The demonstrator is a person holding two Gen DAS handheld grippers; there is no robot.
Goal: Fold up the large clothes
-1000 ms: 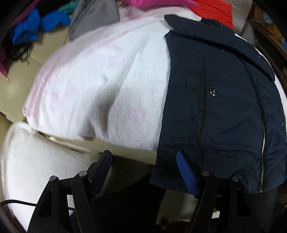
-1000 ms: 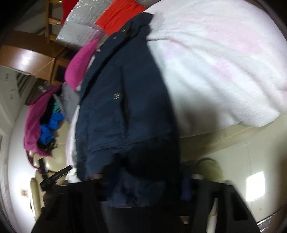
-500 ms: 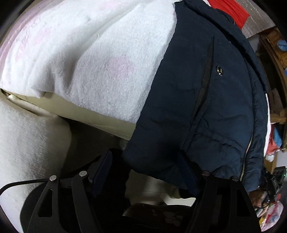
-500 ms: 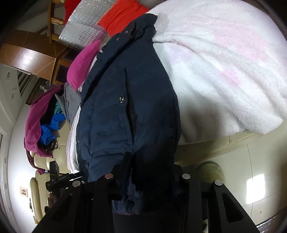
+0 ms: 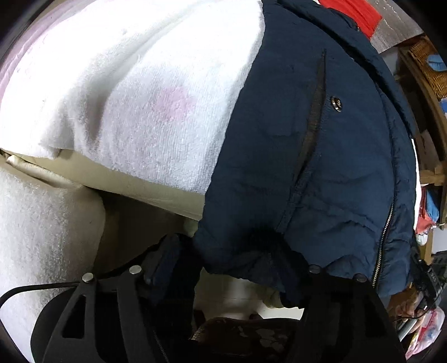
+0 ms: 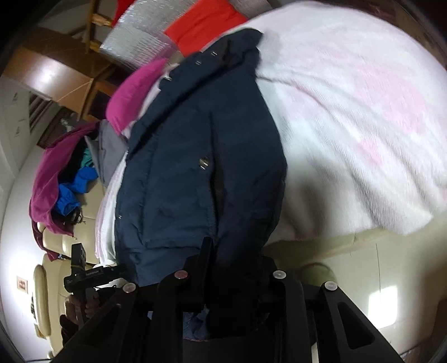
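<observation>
A navy padded jacket (image 5: 321,156) lies spread along a white and pink fleecy blanket (image 5: 134,92) that covers a cream sofa or bed. Its hem hangs over the near edge of that surface; its collar points toward the far edge. A metal zip runs down one side, and a snap button sits beside a pocket slit. The jacket looks laid out at full length, with no cross fold visible yet, so the folding appears to be at an early stage: the hem is only now being taken up.

The right tongs (image 6: 232,268) have just been closing and are clamped on the hem at one near corner, dark fabric bunched between the jaws. The left tongs (image 5: 240,257) stand apart at the other near corner of the hem. Their jaws have just been shifting in width, and the hem's edge lies between them, but whether the far pad presses on the cloth cannot be told, as fabric covers it.

What seems left: securing the left grip, lifting the hem toward the collar, and flattening the result.

Beyond the far edge lie other clothes: a magenta garment (image 6: 131,95), a red one (image 6: 204,22), and a blue one (image 6: 75,190).
</observation>
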